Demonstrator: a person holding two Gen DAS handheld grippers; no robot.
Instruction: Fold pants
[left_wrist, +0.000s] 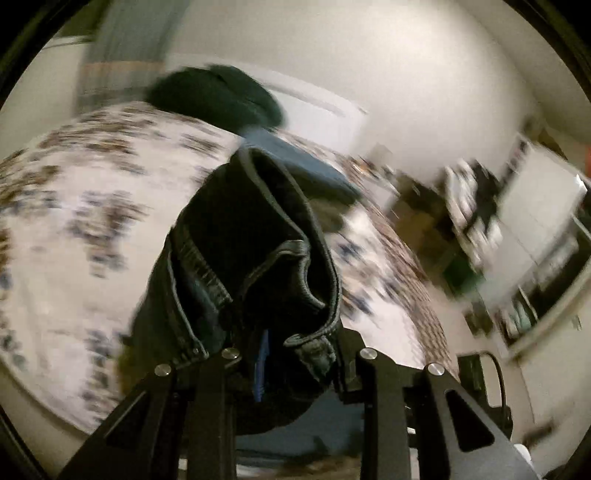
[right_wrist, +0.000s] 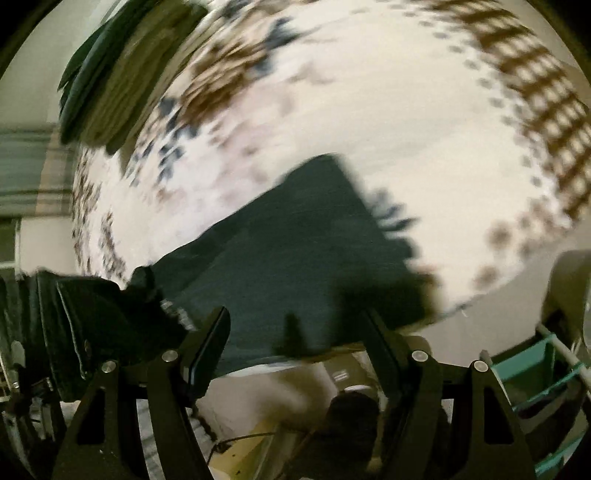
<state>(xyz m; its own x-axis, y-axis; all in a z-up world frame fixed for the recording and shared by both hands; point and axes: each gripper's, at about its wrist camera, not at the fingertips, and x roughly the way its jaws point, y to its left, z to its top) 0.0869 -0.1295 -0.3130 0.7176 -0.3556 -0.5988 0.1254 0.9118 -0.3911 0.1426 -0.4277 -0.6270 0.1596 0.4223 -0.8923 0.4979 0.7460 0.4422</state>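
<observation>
Dark pants (left_wrist: 255, 258) hang bunched in front of my left gripper (left_wrist: 291, 354), which is shut on their waistband and holds it above the patterned bed cover (left_wrist: 92, 192). In the right wrist view a pants leg (right_wrist: 295, 266) lies flat across the bed cover (right_wrist: 388, 110), with the waistband (right_wrist: 92, 314) lifted at the left. My right gripper (right_wrist: 295, 332) is open and empty just above the near edge of the leg. Both views are motion-blurred.
A dark cushion (left_wrist: 218, 96) lies at the far end of the bed, also in the right wrist view (right_wrist: 110, 74). Cluttered shelves (left_wrist: 480, 206) stand to the right of the bed. A teal bin (right_wrist: 532, 369) and floor clutter sit below the bed edge.
</observation>
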